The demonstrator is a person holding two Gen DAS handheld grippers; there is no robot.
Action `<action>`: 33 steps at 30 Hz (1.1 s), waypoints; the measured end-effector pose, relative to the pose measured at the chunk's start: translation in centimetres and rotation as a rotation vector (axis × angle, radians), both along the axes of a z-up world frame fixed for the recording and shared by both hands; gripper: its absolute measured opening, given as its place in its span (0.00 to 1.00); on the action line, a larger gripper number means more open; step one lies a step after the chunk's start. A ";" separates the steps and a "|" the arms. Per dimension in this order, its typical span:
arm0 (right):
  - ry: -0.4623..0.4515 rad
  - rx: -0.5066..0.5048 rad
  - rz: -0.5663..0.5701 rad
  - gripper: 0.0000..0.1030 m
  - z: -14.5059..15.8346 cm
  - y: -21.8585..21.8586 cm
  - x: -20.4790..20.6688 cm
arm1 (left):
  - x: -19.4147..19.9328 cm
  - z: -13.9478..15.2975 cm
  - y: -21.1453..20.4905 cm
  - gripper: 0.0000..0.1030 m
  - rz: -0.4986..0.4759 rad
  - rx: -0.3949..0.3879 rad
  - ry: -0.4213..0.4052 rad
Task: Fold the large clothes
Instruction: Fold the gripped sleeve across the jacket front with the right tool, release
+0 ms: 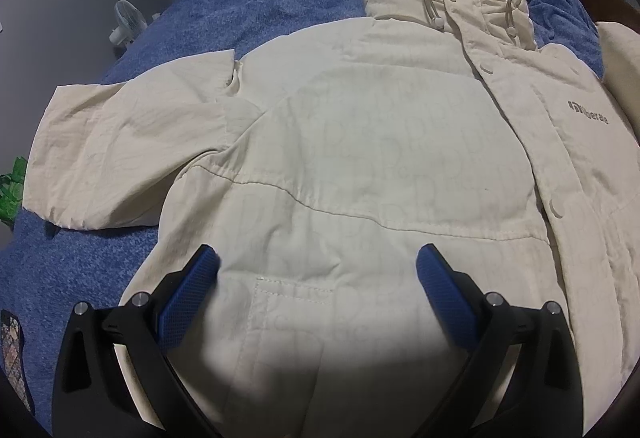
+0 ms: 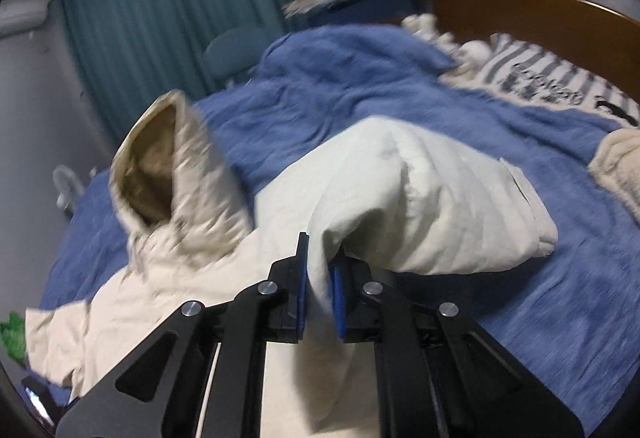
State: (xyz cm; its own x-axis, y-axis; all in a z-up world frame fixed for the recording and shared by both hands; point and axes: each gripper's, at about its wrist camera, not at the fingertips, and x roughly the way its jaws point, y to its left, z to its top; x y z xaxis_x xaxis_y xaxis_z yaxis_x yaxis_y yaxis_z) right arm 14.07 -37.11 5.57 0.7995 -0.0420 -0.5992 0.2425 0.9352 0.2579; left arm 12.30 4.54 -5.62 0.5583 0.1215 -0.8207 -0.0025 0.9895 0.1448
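Right wrist: right tool clamped on jacket sleeve

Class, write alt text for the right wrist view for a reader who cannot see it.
The right gripper is shut on a fold of a cream hooded jacket, lifting its sleeve above a blue textured bedspread. The jacket's hood lies open to the left, with teal curtains behind; the picture is motion-blurred.
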 end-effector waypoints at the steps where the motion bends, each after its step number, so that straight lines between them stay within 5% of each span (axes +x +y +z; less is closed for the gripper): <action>1: 0.015 -0.009 0.021 0.10 -0.2 1.4 0.1 | 0.0 0.0 0.0 0.94 0.000 -0.002 -0.001; 6: 0.125 -0.050 0.119 0.09 -3.0 7.3 0.0 | -0.1 -0.1 0.1 0.94 0.000 -0.003 -0.005; 12: 0.218 0.013 0.165 0.13 -5.4 9.0 -1.7 | -0.1 -0.4 0.3 0.94 -0.010 -0.017 0.002; 16: 0.237 0.104 0.157 0.23 -6.1 8.5 -4.5 | 0.2 -0.9 1.0 0.94 -0.004 -0.062 0.019; 18: 0.246 0.099 0.148 0.38 -5.9 8.5 -6.3 | 0.3 -1.1 1.2 0.94 -0.001 -0.076 0.025; 23: 0.197 0.082 0.157 0.50 -4.0 8.0 -9.7 | -1.0 0.6 0.5 0.93 0.000 -0.038 -0.038; 27: 0.152 0.075 0.125 0.61 -2.4 5.7 -10.3 | -2.7 4.1 -1.8 0.93 -0.066 -0.096 -0.111; 33: 0.094 0.106 0.039 0.75 -0.2 0.6 -11.1 | -2.5 8.2 -11.0 0.93 -0.249 -0.149 -0.143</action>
